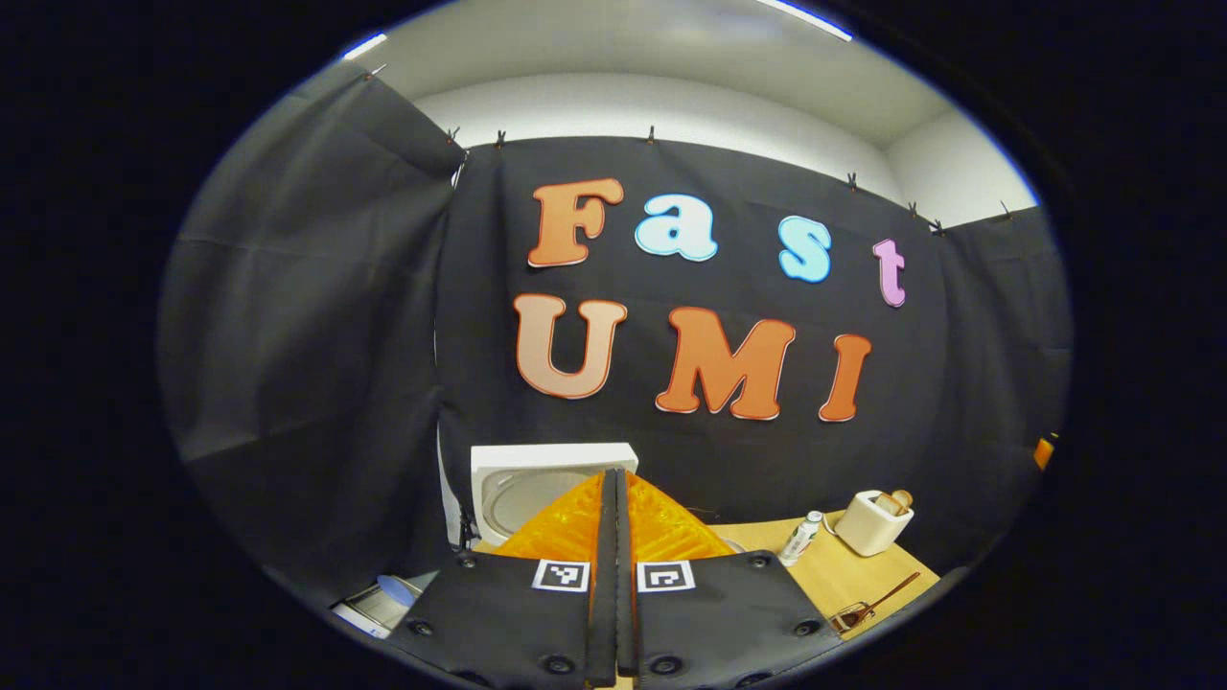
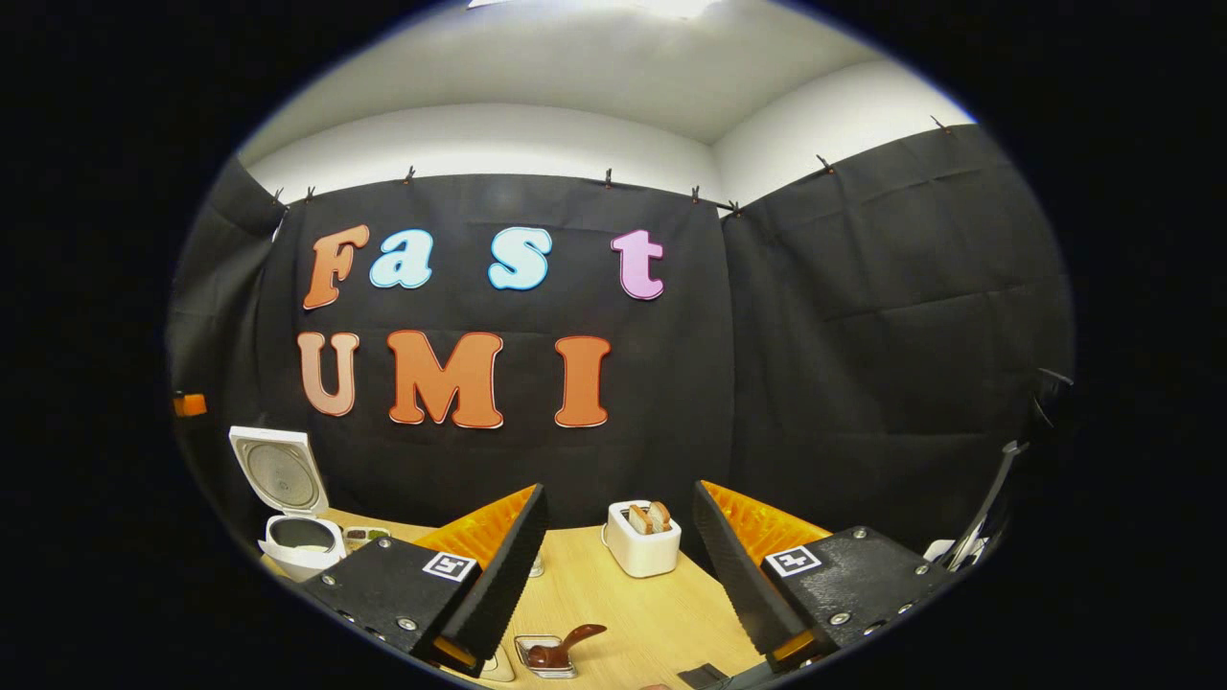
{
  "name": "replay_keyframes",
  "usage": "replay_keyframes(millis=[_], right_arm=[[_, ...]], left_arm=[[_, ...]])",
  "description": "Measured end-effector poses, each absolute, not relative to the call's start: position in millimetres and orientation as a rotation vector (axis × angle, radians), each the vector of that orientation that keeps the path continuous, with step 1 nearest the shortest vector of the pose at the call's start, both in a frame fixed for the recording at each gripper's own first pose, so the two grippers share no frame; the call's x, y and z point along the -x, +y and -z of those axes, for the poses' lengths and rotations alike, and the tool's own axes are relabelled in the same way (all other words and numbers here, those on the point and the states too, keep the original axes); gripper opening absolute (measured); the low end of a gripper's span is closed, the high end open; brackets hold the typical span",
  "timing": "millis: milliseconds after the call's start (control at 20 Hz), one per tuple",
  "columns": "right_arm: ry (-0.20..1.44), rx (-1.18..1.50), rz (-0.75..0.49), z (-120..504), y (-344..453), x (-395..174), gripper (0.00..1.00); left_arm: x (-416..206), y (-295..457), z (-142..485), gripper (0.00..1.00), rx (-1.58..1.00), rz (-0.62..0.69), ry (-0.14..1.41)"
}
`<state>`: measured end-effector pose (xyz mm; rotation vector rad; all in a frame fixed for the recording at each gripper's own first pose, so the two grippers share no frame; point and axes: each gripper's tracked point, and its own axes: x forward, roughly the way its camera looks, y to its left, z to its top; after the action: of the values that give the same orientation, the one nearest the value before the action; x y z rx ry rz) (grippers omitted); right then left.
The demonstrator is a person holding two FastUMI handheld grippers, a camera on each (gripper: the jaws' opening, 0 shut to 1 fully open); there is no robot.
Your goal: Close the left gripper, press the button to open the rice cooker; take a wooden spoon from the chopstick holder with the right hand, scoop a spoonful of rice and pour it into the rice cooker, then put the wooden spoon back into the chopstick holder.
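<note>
I get even, bright light from ceiling strips [image 1: 803,17]; fisheye bends the edges, and the rim looks perhaps slightly soft.

One rice cooker [image 2: 292,522], one chopstick holder [image 2: 642,539], one bottle [image 1: 800,539]

the white rice cooker [image 2: 292,532] was seen at the table's far left, its lid [image 2: 278,471] raised upright. the white chopstick holder [image 2: 642,548] stood mid-table with wooden handles inside. a wooden spoon [image 2: 566,648] lay tilted in a small dish [image 2: 544,657].
</note>
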<state>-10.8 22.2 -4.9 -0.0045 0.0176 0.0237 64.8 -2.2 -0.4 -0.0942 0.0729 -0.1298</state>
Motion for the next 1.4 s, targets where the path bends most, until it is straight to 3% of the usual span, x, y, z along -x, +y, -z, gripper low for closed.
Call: replay_keyframes(millis=[300, 350, 450, 500, 550, 650, 750, 800, 1000, 1050, 1100, 1400], right_arm=[[0.016, -0.007, -0.058, 11.1, 35.5, 9.1, 0.94], [0.014, -0.008, -0.064, 13.0, 37.6, 8.0, 0.99], [0.011, -0.009, -0.076, 17.4, 41.4, 4.8, 0.99], [0.011, -0.011, -0.083, 21.2, 42.8, 1.9, 0.99], [0.012, -0.014, -0.089, 25.5, 44.1, 0.8, 0.94], [0.013, -0.023, -0.104, 35.0, 48.0, -2.7, 0.99], [0.021, -0.031, -0.115, 47.8, 51.0, -8.6, 0.99], [0.026, -0.033, -0.121, 55.8, 52.9, -10.4, 0.94], [0.05, -0.041, -0.142, 90.9, 57.4, -22.2, 0.94], [0.064, -0.054, -0.149, 103.0, 58.5, -25.3, 0.94], [0.076, -0.083, -0.163, 113.4, 60.2, -28.2, 0.94], [0.199, -0.195, -0.195, 194.2, 64.8, -46.7, 0.94]], left_arm=[[-38.0, 14.6, -14.6, 0.06, 0.016, 0.059, 0.049], [-36.3, 13.4, -16.9, 0.05, 0.016, 0.063, 0.047], [-32.1, 10.0, -17.2, 0.08, 0.028, 0.084, 0.044], [-29.1, 7.0, -17.3, 0.25, 0.036, 0.094, 0.045], [-27.8, 7.5, -17.0, 0.3, 0.039, 0.091, 0.047], [-24.0, 6.9, -15.8, 0.38, 0.035, 0.101, 0.046], [-22.8, 7.7, -20.5, 0.71, 0.019, 0.093, 0.038], [-22.7, 8.6, -19.0, 0.87, 0.013, 0.085, 0.037], [-21.5, 4.6, -17.1, 0.87, 0.041, 0.071, 0.032], [-21.3, 6.6, -18.0, 0.9, 0.041, 0.065, 0.031], [-21.4, 8.3, -18.7, 0.99, 0.04, 0.053, 0.027], [-12.9, 23.1, -24.2, 0.99, -0.004, -0.039, -0.003]])
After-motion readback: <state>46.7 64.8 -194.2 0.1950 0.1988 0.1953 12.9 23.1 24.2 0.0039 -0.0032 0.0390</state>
